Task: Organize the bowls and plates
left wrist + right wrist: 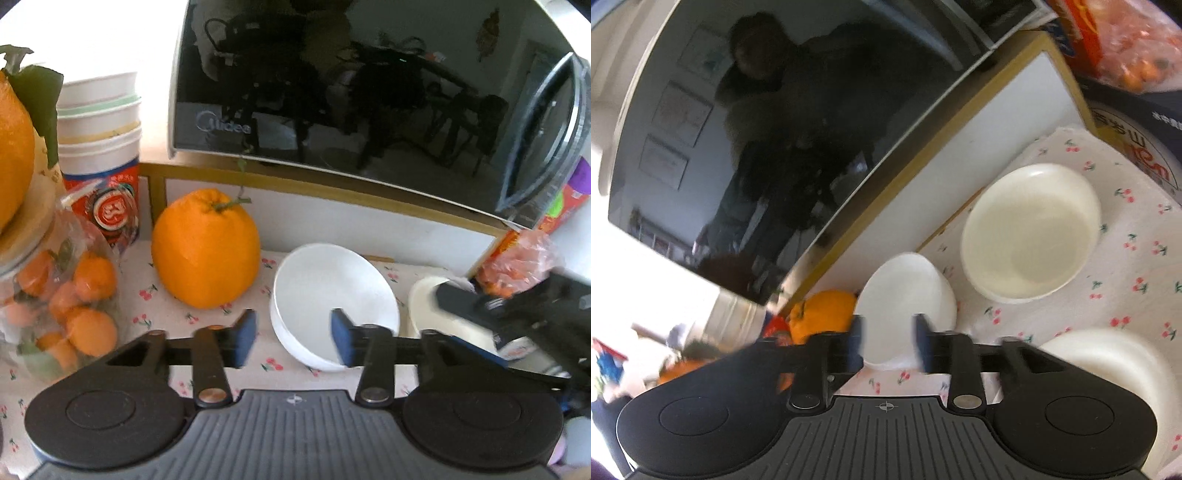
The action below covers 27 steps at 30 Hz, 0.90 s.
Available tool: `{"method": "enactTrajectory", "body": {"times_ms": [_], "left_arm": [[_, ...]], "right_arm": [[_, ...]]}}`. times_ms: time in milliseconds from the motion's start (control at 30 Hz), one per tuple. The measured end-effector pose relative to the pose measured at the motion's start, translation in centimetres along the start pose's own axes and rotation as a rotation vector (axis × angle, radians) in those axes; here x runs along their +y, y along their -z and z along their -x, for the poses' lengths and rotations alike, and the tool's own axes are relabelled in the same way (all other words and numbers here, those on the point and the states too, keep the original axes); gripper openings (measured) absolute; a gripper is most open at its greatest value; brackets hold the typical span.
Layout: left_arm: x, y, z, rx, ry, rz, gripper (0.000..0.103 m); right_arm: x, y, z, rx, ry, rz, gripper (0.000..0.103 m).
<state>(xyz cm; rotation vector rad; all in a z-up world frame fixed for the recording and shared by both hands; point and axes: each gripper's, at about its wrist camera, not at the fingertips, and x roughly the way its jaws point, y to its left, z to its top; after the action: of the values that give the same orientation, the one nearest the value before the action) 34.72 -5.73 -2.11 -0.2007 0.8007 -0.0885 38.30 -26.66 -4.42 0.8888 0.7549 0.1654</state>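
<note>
Tilting between the parted fingers of the left gripper (293, 341), the white bowl (332, 302) risked rolling; the right gripper (888, 343) gaped empty.

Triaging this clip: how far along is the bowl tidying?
Done: nothing stacked that I can see. In hand: nothing; left gripper and right gripper are both open and empty near the white bowl. Left: that bowl, the cream bowl and a third white dish sit apart on the tablecloth.

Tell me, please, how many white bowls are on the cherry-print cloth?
3: a tilted bowl beside the big orange, a cream bowl further right near the shelf, and one at the right wrist view's lower right edge, partly hidden.
</note>
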Motion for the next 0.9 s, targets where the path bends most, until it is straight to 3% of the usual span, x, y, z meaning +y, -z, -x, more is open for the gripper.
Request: {"method": "enactTrajectory", "body": {"times_ms": [233, 400, 633, 700, 900], "left_arm": [[1.7, -0.1, -2.7, 0.031, 0.028, 0.074, 0.038], [2.4, 0.0, -4.0, 0.025, 0.052, 0.100, 0.026], [3.0, 0.1, -5.1, 0.027, 0.059, 0.120, 0.012], [2.7, 0.1, -4.9, 0.025, 0.047, 0.108, 0.010], [2.4, -0.1, -3.0, 0.039, 0.037, 0.108, 0.005]], "right_arm": [[-0.4, -0.9, -2.2, 0.032, 0.016, 0.017, 0.058], [0.0, -0.3, -4.6, 0.053, 0.070, 0.048, 0.055], [0.9, 0.8, -7.1, 0.028, 0.201, 0.139, 0.031], [0.9, 1.0, -7.3, 0.016, 0.230, 0.160, 0.016], [1.1, 0.9, -6.0, -0.001, 0.225, 0.148, 0.011]]}}
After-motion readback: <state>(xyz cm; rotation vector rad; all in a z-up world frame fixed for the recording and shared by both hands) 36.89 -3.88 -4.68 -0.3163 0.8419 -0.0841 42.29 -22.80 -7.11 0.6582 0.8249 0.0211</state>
